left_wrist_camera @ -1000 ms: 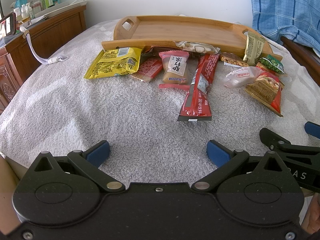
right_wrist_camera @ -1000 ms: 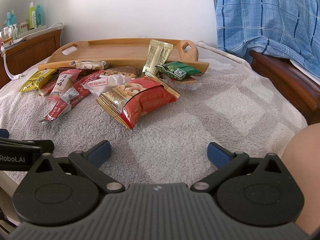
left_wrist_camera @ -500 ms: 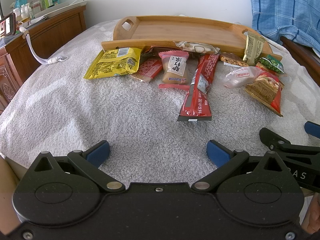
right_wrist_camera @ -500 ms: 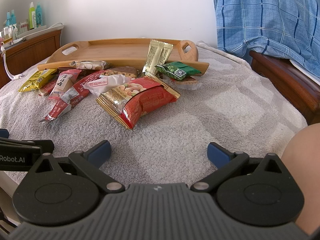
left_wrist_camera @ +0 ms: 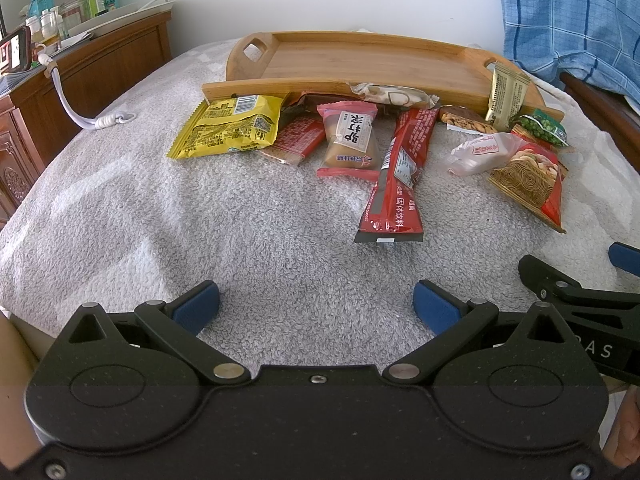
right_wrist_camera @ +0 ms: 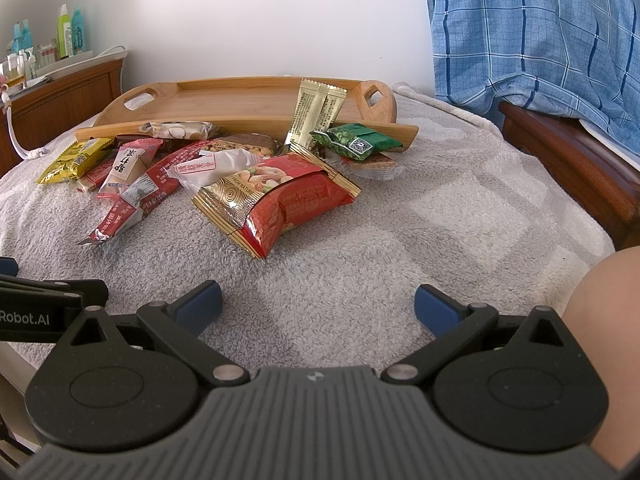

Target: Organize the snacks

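My left tongs (left_wrist_camera: 316,306) and right tongs (right_wrist_camera: 318,306) hover spread over the grey blanket (left_wrist_camera: 200,220), empty; snack packets (left_wrist_camera: 394,168) (a dozen-odd) lie at twelve o'clock against the wooden tray (left_wrist_camera: 360,58).

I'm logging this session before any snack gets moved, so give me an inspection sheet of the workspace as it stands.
Surface: grey towel spread over a bed, bare in front of both claws.
Job's things: wooden tray holds no snacks; gold sachets lean on its front rim. Yellow packet, long red stick pack, red nut bag and green packet lie among other wrappers in front of it.
Clutter: nothing seen apart from the snacks.
Grippers: left claw open, empty; right claw open, empty; both short of the pile.
Cables: white cable runs from the cabinet onto the towel.
Surroundings: wooden cabinet with bottles; blue plaid cloth; white wall.
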The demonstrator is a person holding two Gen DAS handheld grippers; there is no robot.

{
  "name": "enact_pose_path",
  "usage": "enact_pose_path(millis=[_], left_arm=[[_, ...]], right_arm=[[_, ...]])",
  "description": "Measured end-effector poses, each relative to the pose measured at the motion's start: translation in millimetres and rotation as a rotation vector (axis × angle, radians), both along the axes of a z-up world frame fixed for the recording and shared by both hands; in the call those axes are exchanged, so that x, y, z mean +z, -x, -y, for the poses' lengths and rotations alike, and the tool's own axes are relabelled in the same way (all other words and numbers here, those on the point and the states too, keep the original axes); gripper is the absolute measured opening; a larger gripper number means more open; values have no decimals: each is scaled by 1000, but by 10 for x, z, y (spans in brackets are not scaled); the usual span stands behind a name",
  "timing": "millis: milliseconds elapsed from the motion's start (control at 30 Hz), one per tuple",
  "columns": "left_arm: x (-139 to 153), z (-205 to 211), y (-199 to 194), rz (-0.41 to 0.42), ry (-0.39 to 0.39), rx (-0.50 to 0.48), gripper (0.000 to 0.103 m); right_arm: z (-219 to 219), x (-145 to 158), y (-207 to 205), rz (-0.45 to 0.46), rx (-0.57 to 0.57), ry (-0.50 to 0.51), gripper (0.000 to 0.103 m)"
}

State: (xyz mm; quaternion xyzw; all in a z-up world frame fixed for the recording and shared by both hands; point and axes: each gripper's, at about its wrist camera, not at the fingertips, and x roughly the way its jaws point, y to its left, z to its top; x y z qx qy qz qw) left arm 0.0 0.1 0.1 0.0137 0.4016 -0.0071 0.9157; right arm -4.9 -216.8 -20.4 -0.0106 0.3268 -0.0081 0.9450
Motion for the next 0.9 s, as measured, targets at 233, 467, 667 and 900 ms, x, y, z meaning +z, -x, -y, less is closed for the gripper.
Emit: enact_pose_path(millis=[233, 467, 667, 900], left_arm=[[1, 1, 0, -1, -1, 0, 103], [18, -6, -15, -12, 1, 4, 103], [23, -24, -30, -5, 9, 9, 103], [36, -4, -64, -14, 15, 30, 103]], right_arm=[[-5, -3, 0, -1, 1, 1, 103], [-9, -16, 4, 11, -17, -2, 103], [-6, -33, 35, 44, -34, 1, 103], [71, 65, -68, 11, -9, -61, 103]])
